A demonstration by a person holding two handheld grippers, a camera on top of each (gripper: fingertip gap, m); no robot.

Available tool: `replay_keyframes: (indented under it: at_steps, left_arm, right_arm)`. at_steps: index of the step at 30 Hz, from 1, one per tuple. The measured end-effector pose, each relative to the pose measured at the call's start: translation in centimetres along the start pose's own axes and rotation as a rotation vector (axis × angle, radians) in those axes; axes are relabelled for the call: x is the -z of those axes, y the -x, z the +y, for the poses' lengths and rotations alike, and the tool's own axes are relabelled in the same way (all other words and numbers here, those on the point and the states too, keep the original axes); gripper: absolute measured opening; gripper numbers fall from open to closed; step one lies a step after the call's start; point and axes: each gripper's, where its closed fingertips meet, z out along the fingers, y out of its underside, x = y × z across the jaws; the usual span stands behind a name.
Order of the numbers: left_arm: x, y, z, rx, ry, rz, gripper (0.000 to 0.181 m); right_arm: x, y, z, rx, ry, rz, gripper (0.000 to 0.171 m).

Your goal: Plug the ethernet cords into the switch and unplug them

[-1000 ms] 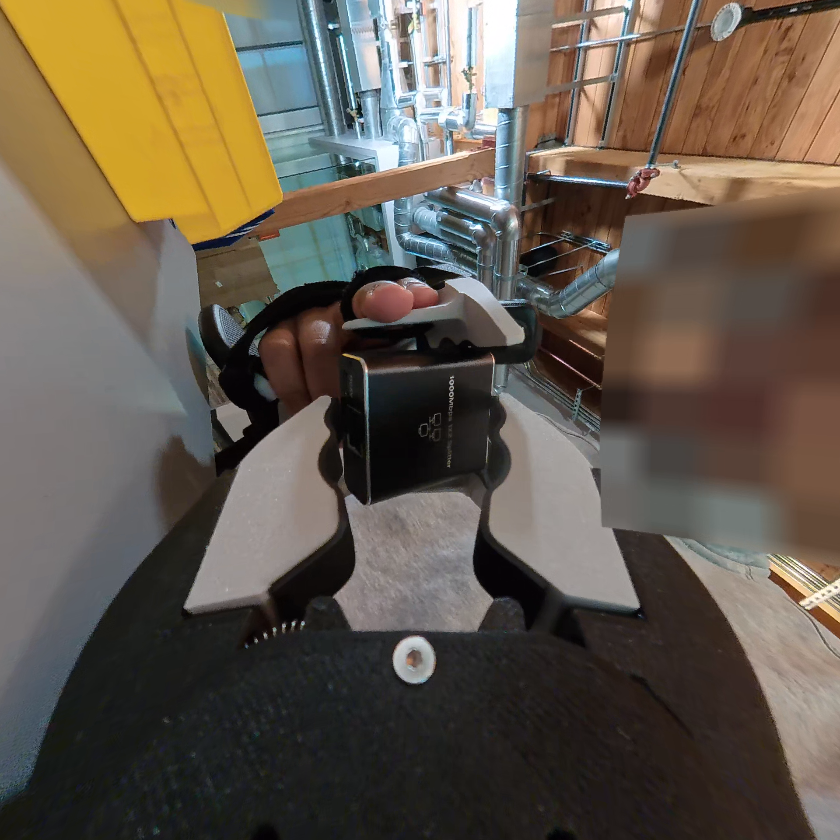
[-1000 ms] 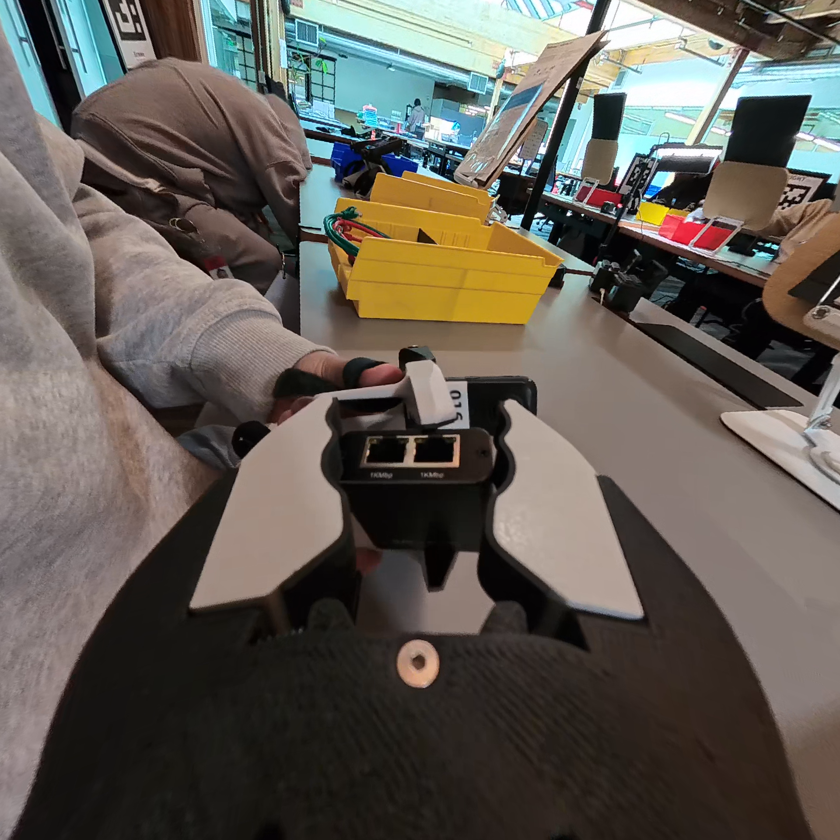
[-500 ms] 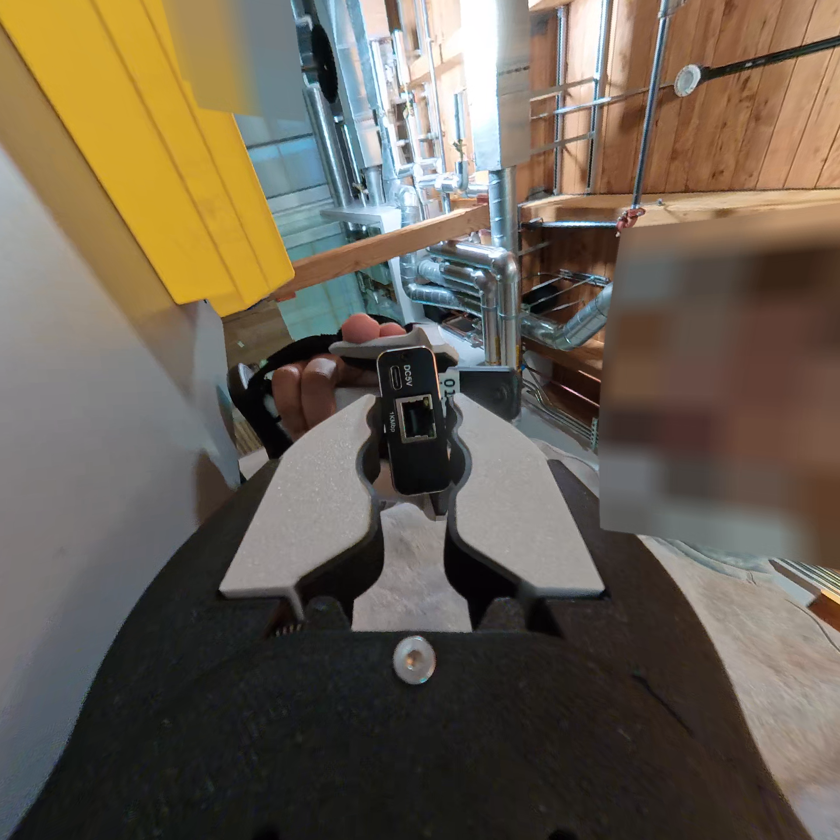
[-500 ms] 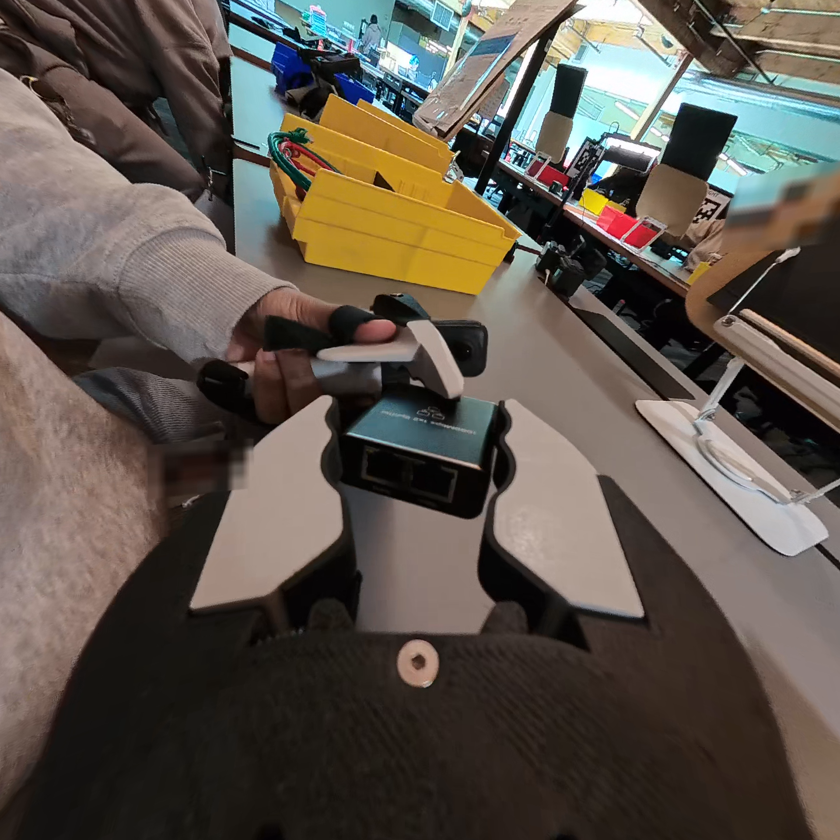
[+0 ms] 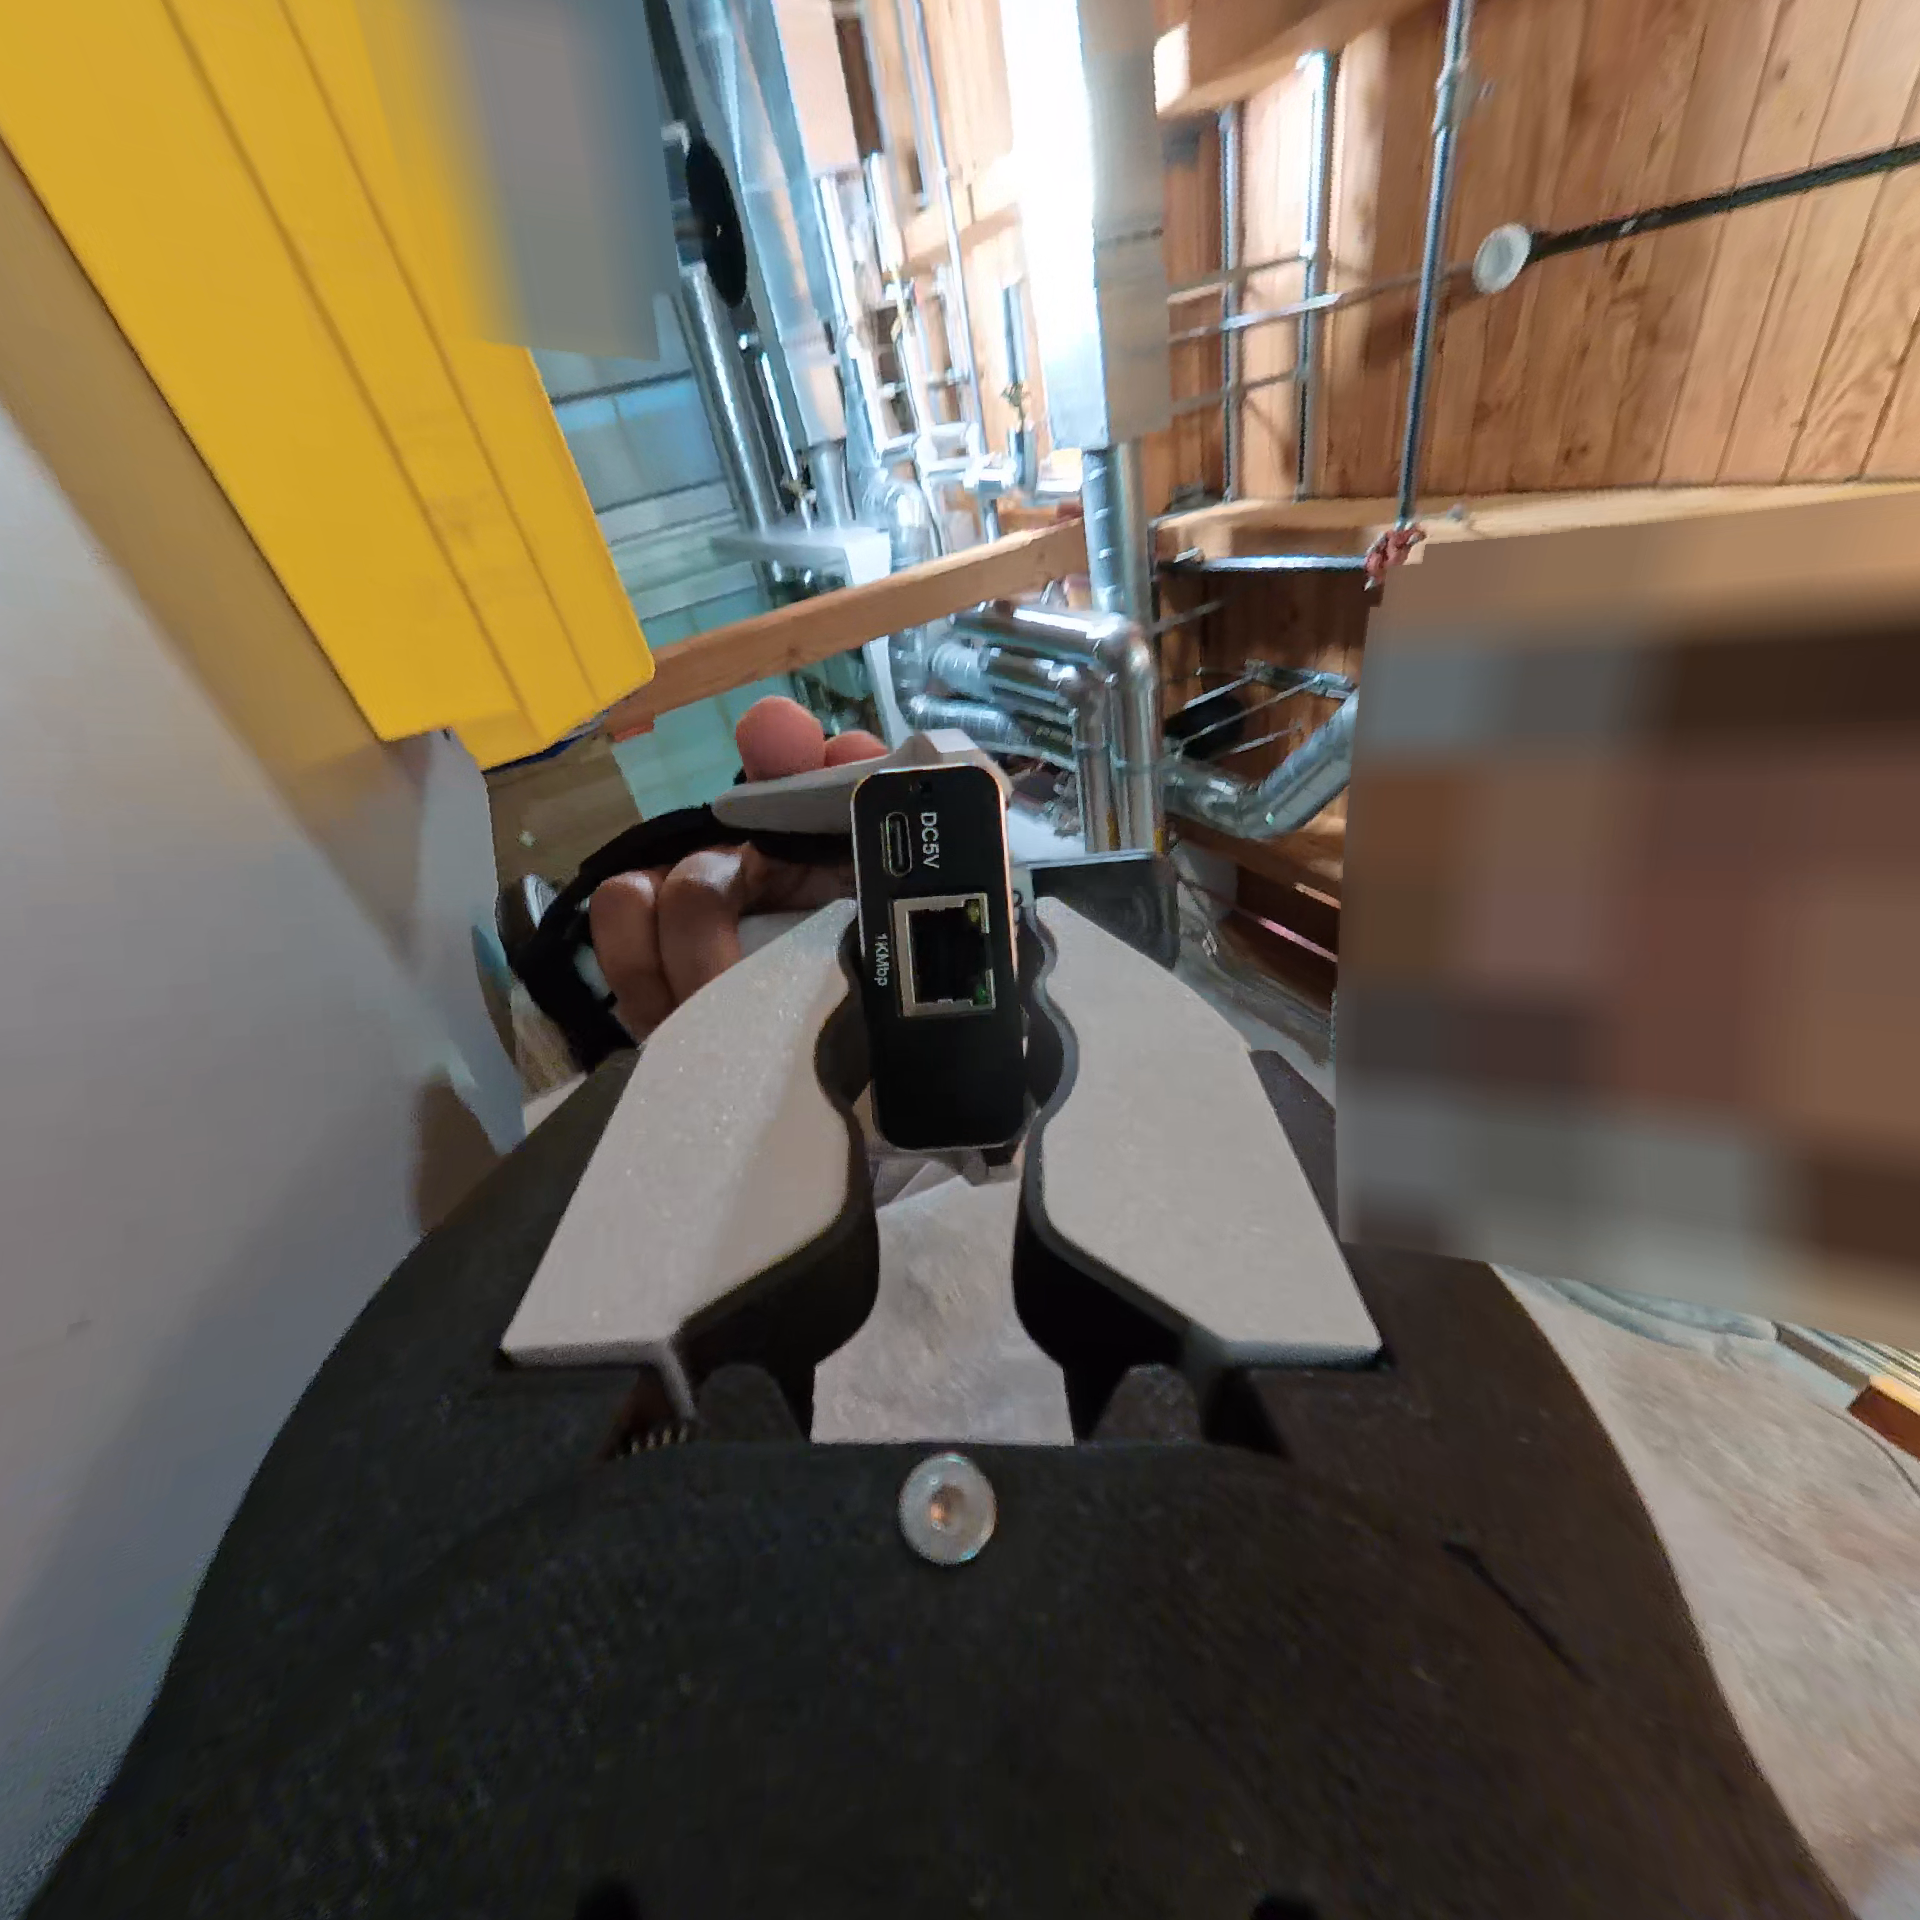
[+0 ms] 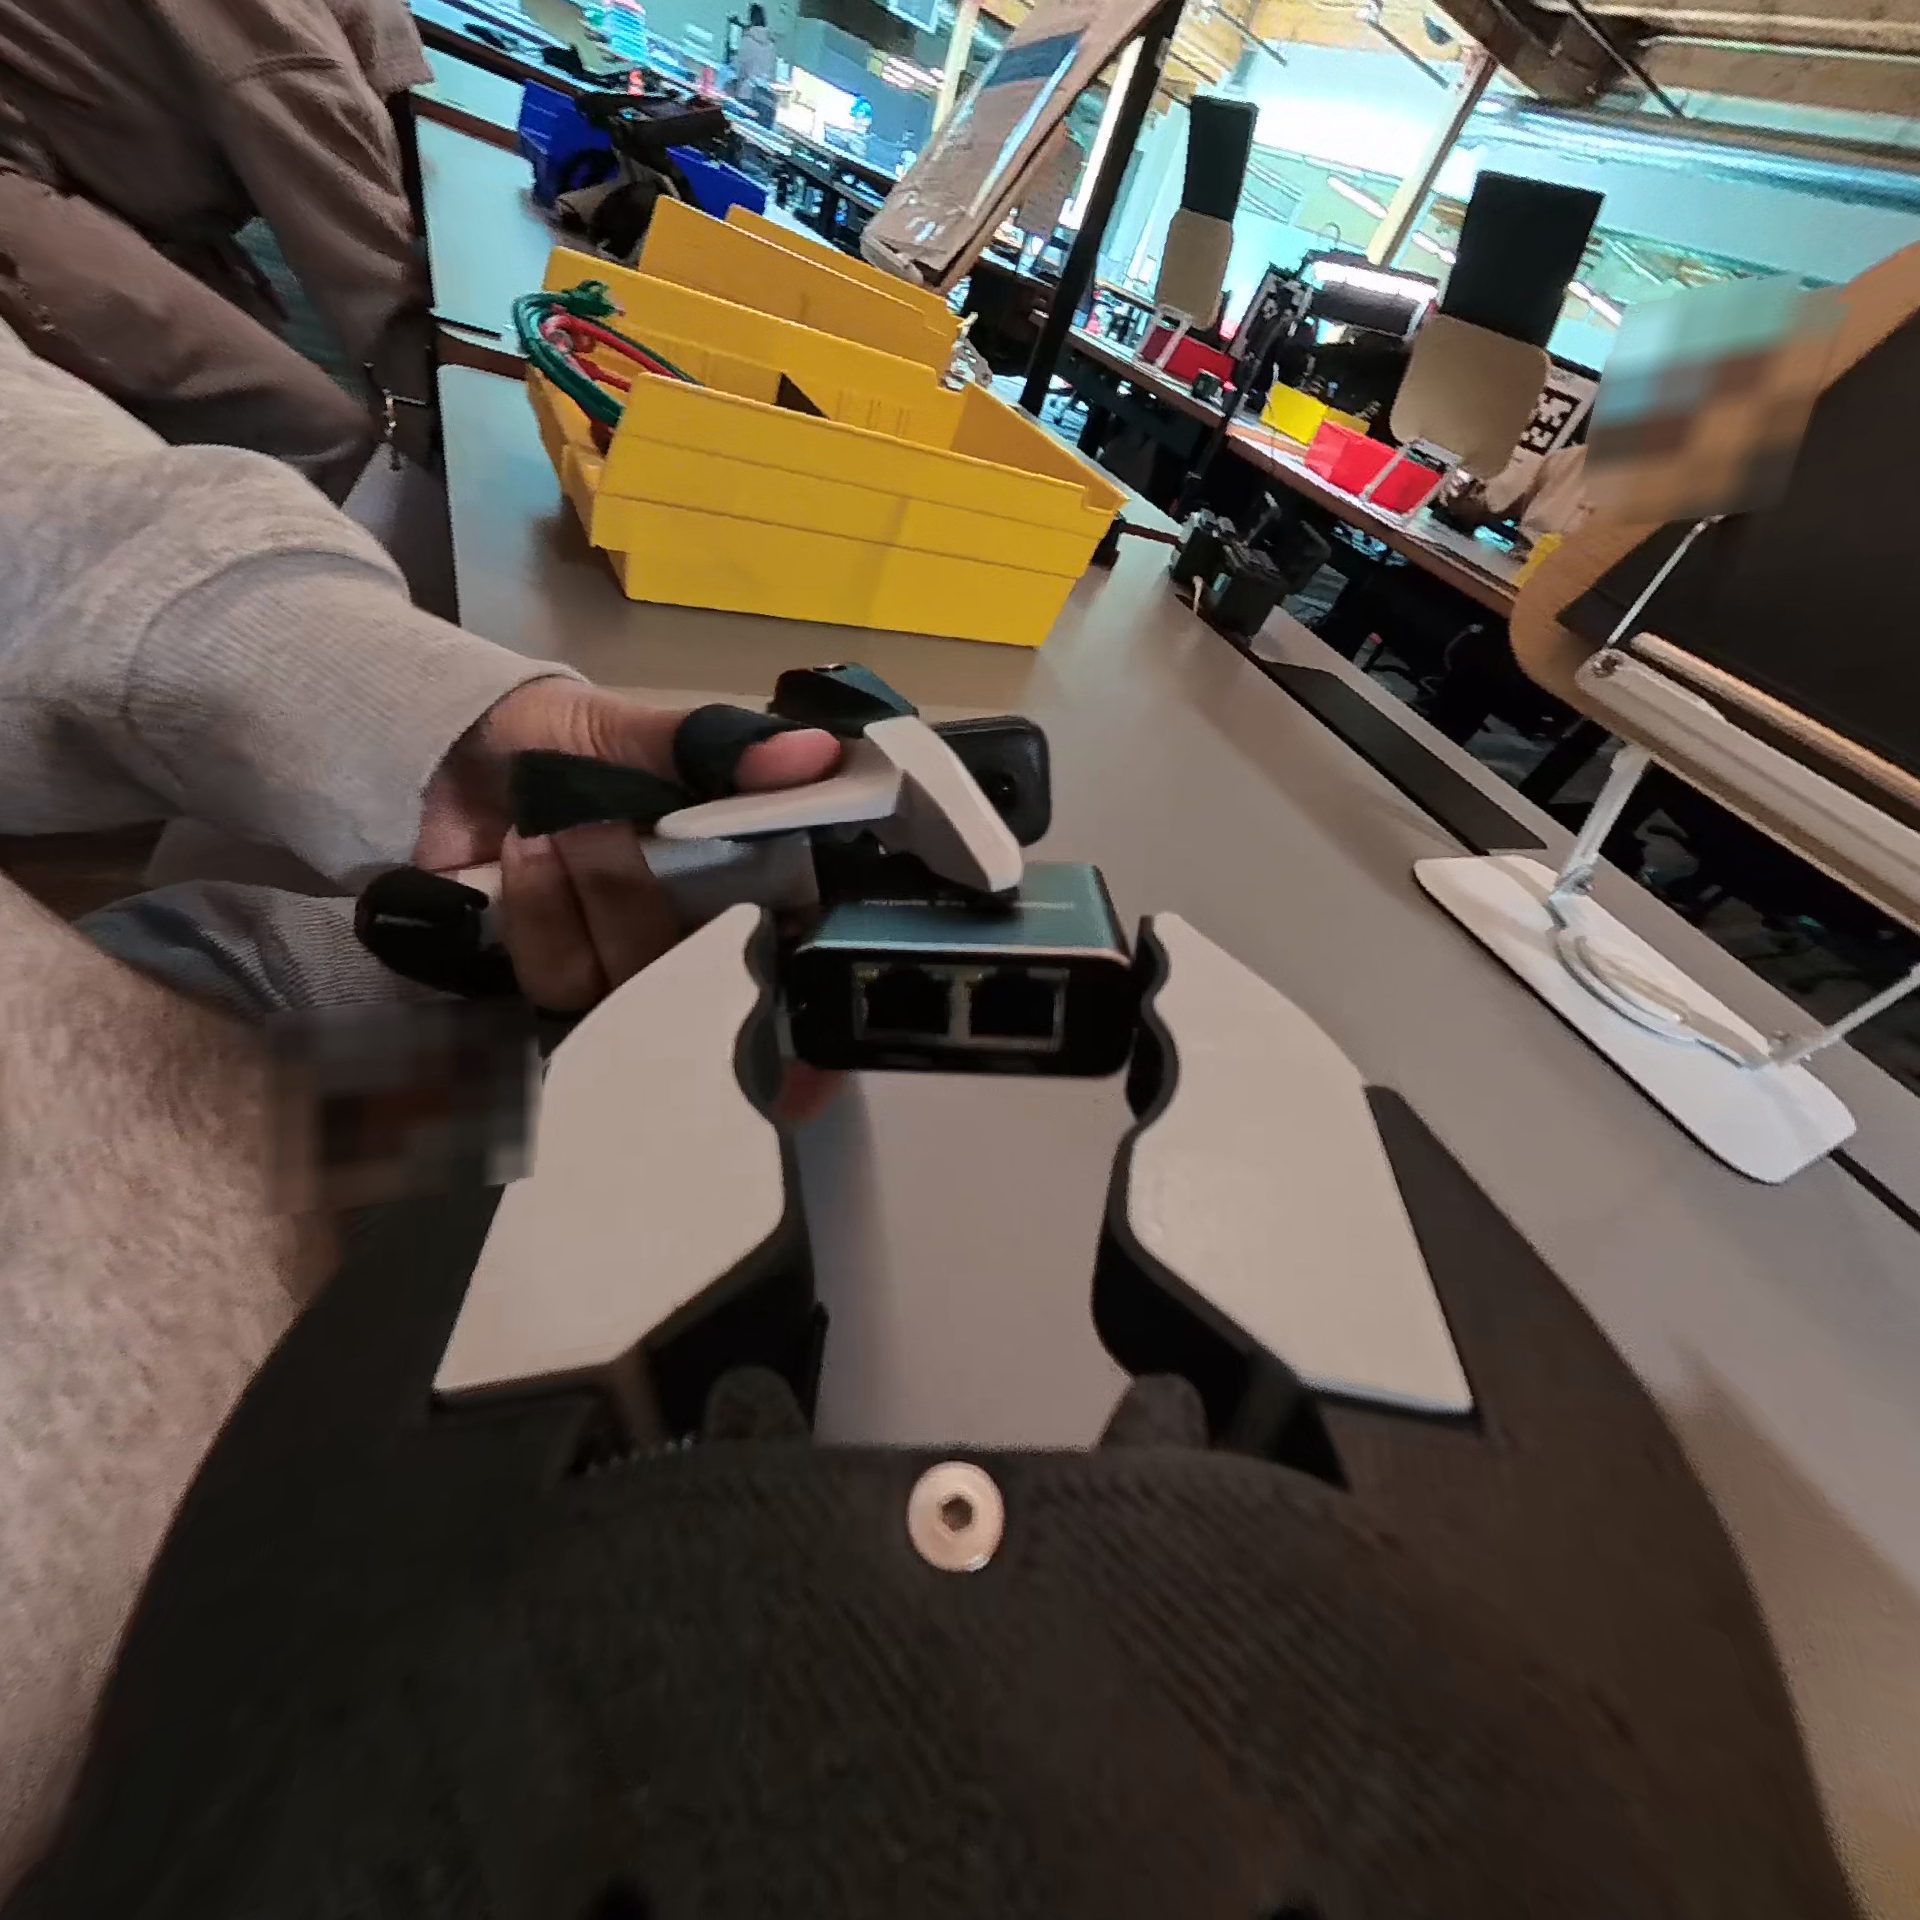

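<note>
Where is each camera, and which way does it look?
Left wrist view: behind the left fingers, rolled sideways, looking at the switch's one-port end; right hand beyond, table at left, pipes behind.
Right wrist view: behind the right fingers, looking across the table at the switch's two-port end; left hand and sleeve at left, bins behind.
Shared: the switch, seen from opposite ends; each shows the other hand.

switch [image 5: 935, 961] far end hidden behind its near face, yellow bin [image 5: 312, 343] cut off by frame edge
</note>
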Motion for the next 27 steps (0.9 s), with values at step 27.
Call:
replay_keyframes:
  at_steps: [27]
  left_arm:
    - [1.9,-3.1,-3.1,-0.21,-0.067,0.0,0.023]
  right_arm:
    - [0.7,-1.7,0.0,-0.211,-0.072,0.008,0.064]
